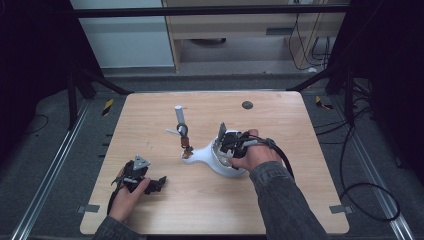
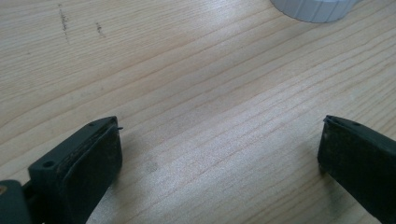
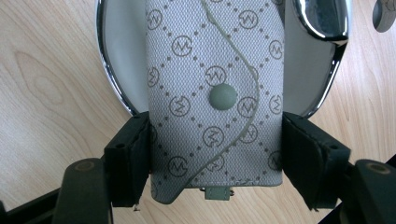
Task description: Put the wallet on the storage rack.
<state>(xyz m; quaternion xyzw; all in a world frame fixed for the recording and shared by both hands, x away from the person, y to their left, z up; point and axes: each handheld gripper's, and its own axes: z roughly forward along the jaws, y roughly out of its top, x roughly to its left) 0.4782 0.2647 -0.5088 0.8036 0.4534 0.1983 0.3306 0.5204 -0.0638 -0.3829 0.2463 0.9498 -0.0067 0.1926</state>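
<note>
The right gripper (image 3: 215, 154) clamps a soft, light fabric pouch (image 3: 215, 93) across its sides; it probably yields, so hold mid-body. The left gripper (image 2: 219, 154) sits released.

Left gripper (image 1: 159, 184) agape, right gripper (image 3: 215, 154) clamped

A grey fabric pouch (image 3: 212, 98), patterned with diamonds and small round logos and closed by a grey snap on a curved flap, is seen gripped at both sides. It is held over a white, chrome-rimmed dish (image 3: 122, 70), toward four o'clock from the table's centre.
</note>
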